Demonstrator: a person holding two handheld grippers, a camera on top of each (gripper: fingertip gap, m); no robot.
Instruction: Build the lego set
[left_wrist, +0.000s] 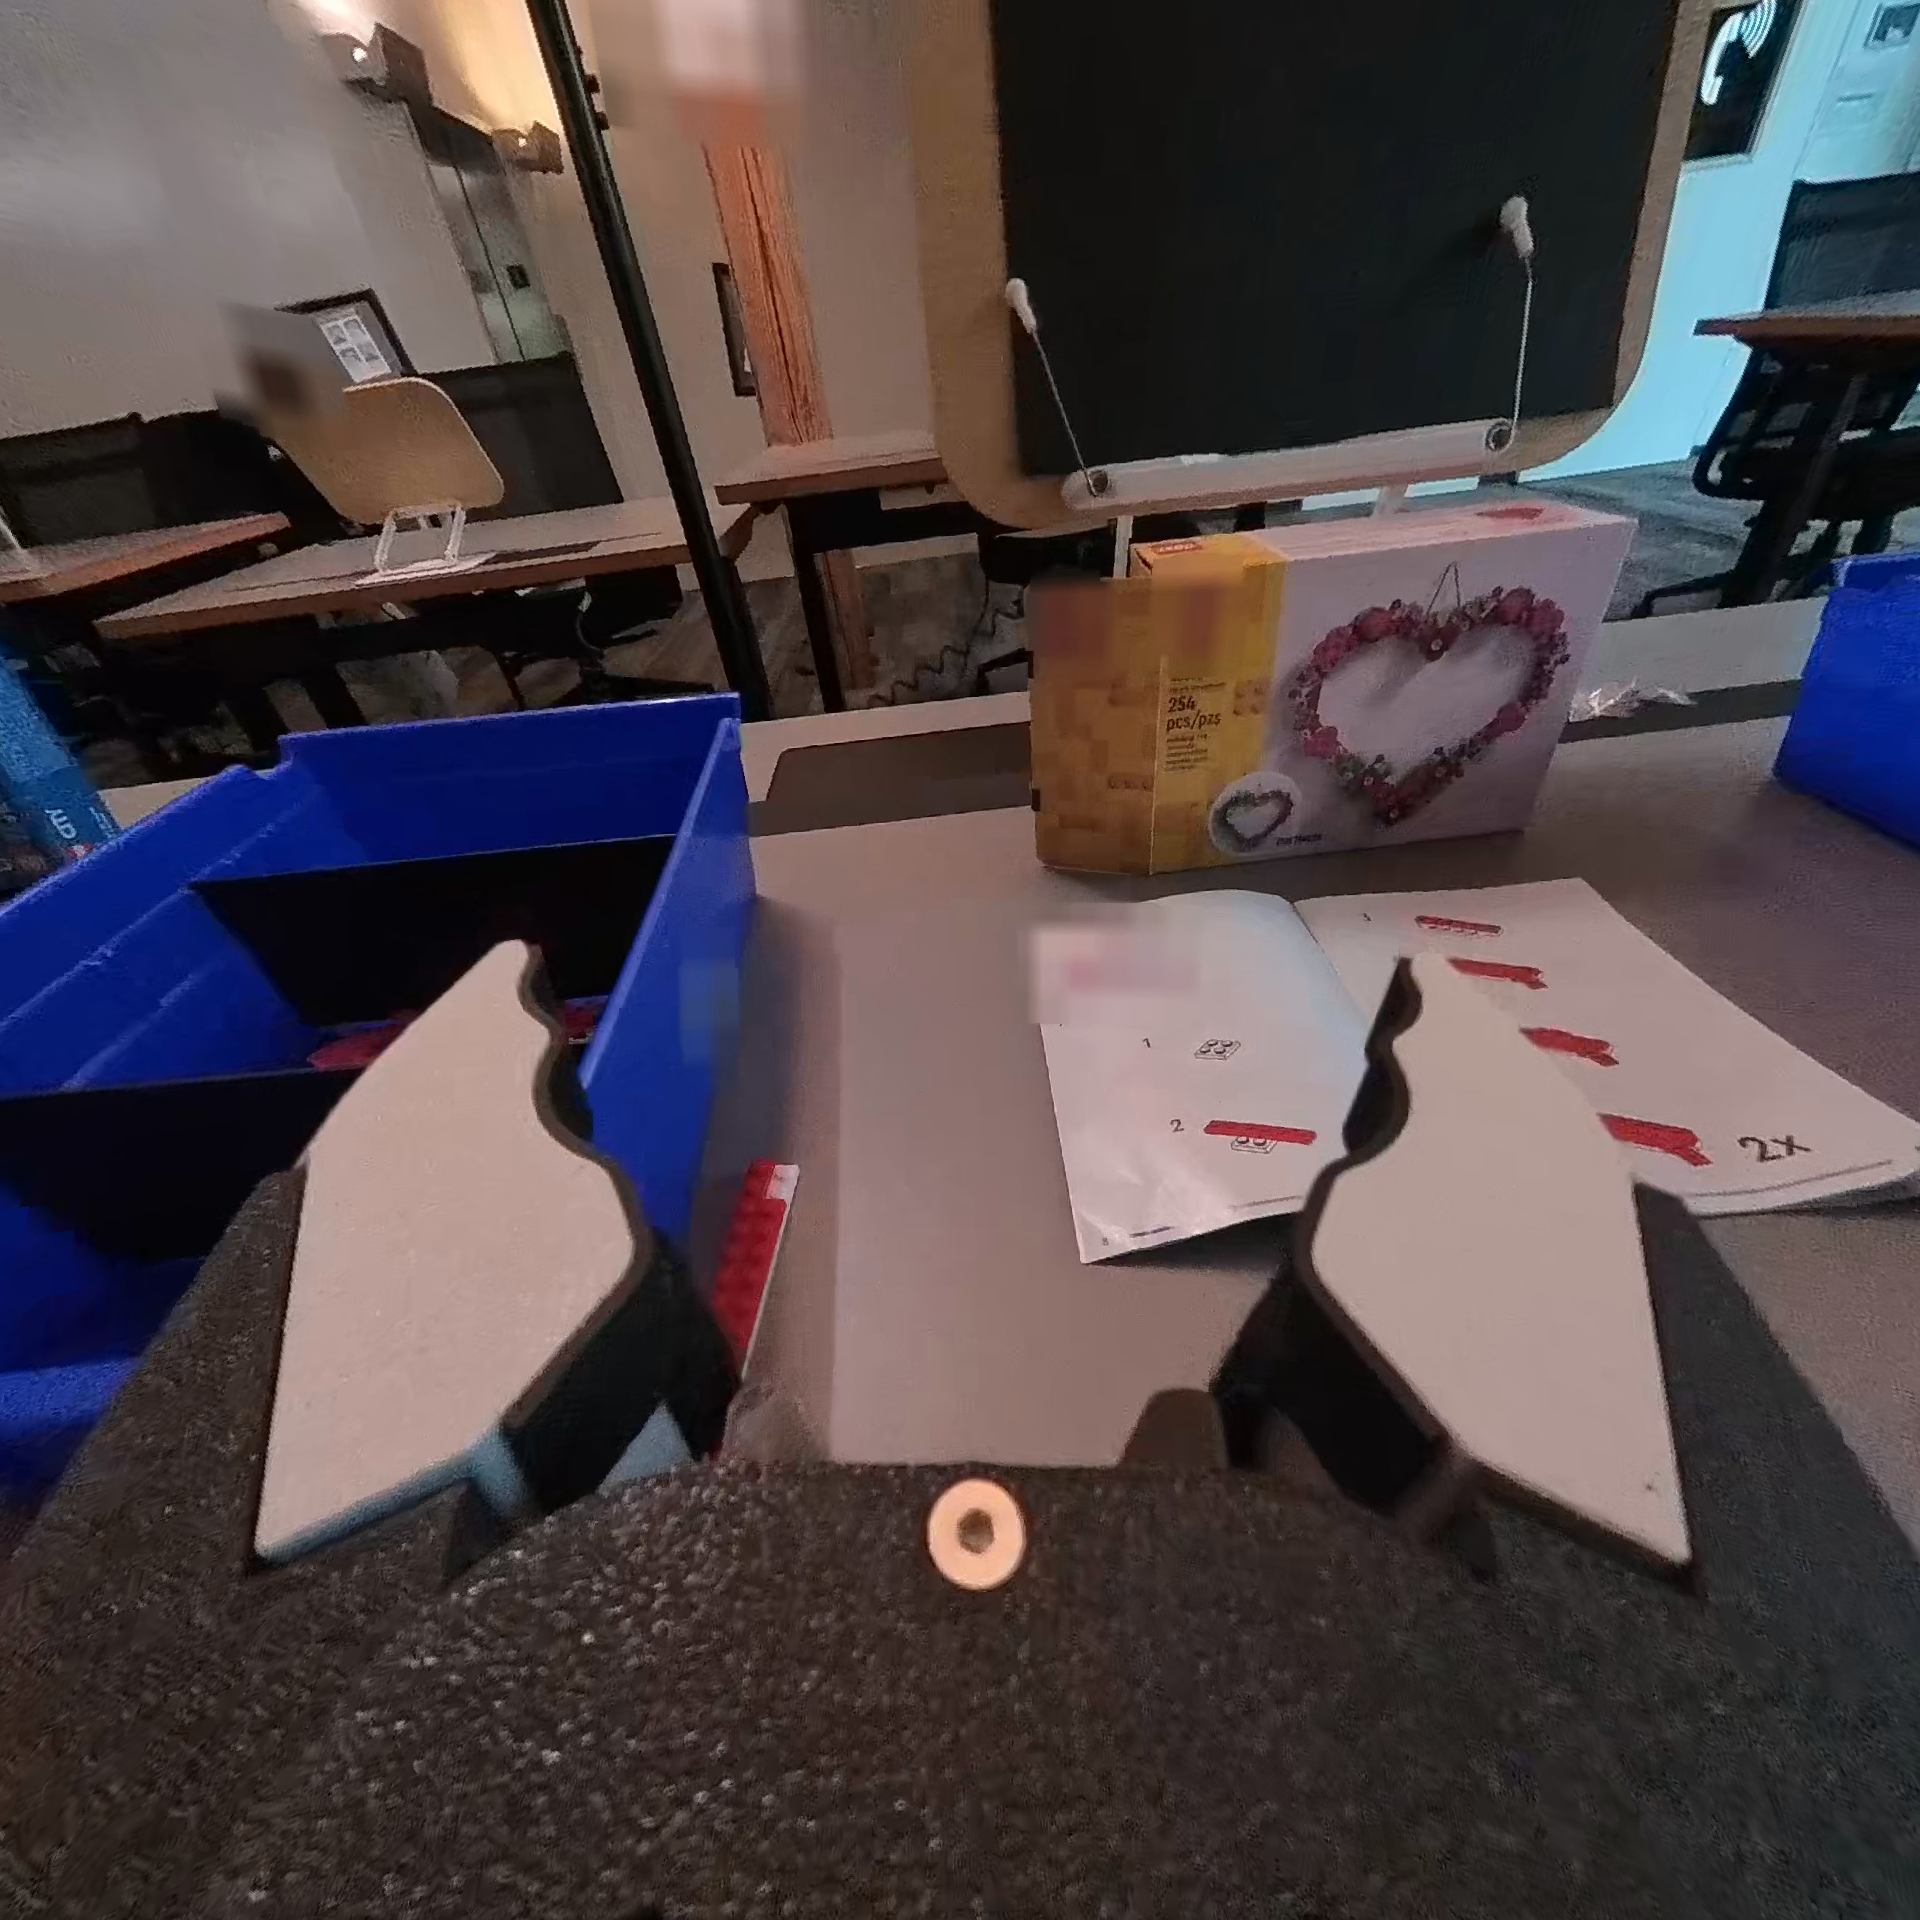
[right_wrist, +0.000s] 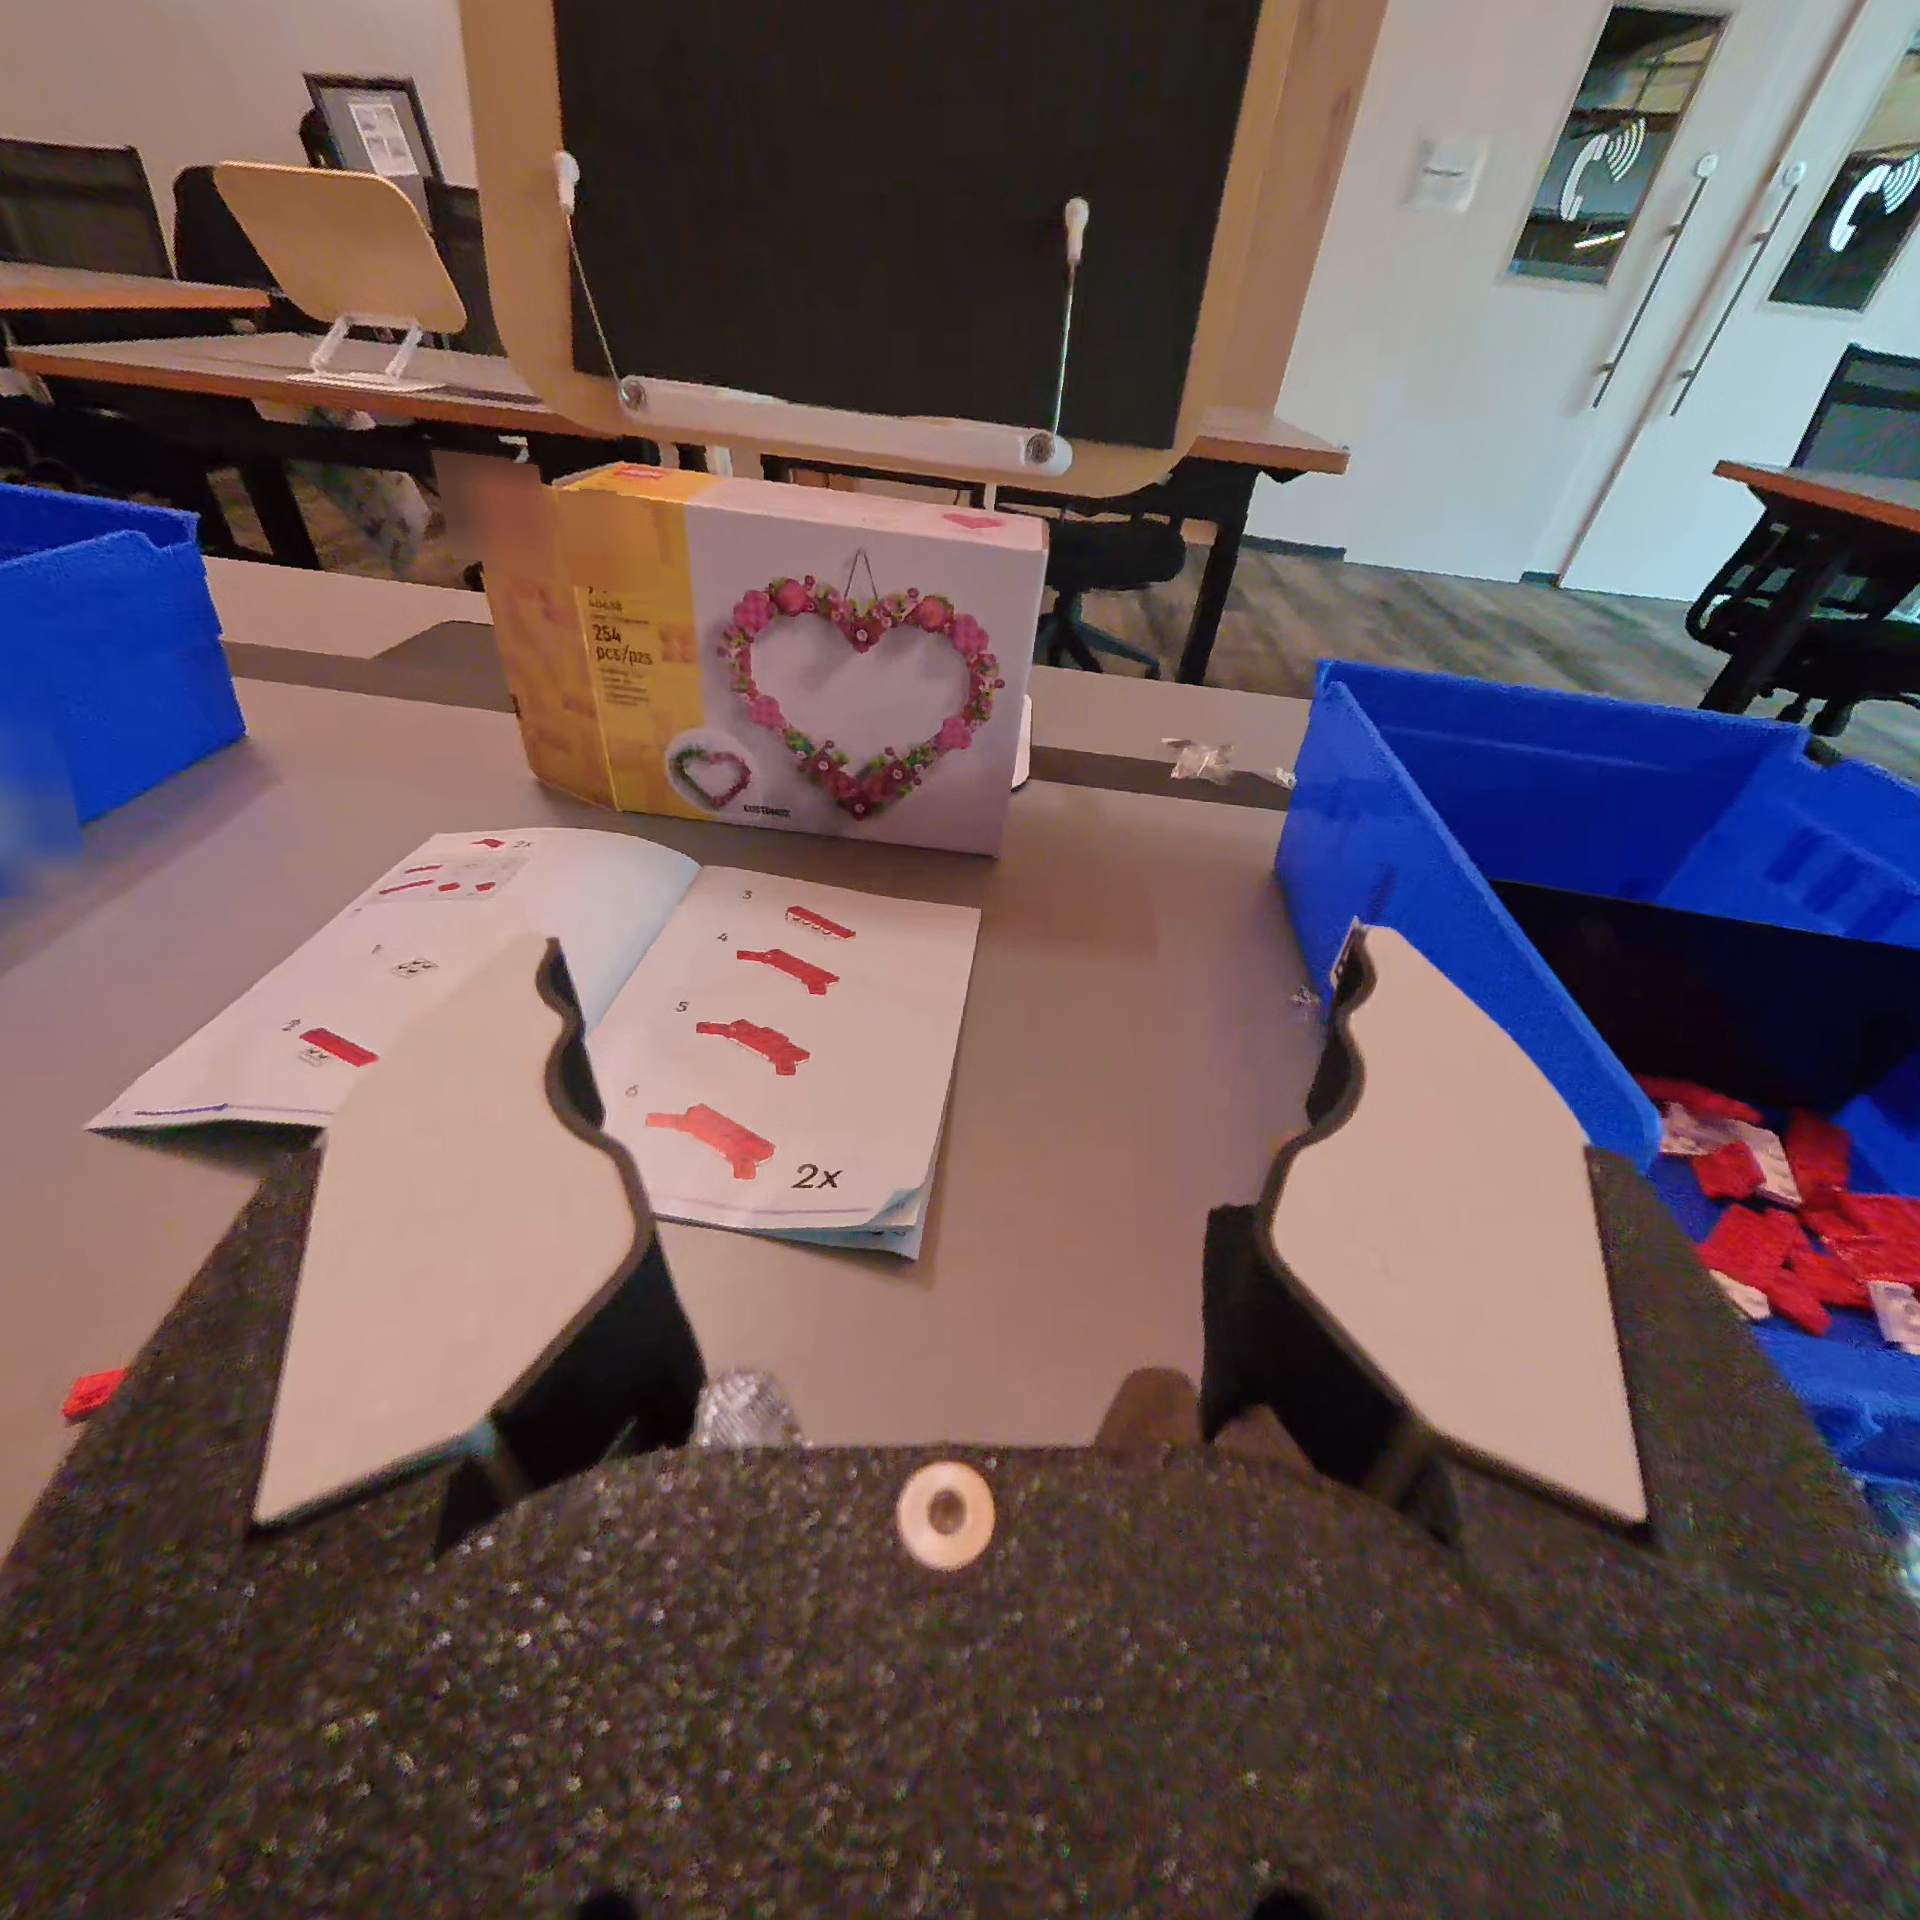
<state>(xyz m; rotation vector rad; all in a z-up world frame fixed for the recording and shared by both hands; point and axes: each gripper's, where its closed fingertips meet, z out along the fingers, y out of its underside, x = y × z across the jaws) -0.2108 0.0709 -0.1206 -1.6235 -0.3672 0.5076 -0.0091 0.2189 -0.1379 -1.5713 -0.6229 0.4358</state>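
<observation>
Both tools hang over the grey table (right_wrist: 1091, 1039) with nothing in them. The left gripper (left_wrist: 961, 997) has its two fingers spread wide, and so does the right gripper (right_wrist: 951, 987). The open instruction booklet (right_wrist: 727, 1039) lies flat between them, in front of the standing lego box (right_wrist: 831, 665). A blue bin (right_wrist: 1455, 935) on the right holds loose red bricks (right_wrist: 1787, 1226). A long red plate (left_wrist: 753, 1247) lies on the table just beside the left blue bin (left_wrist: 665, 935).
</observation>
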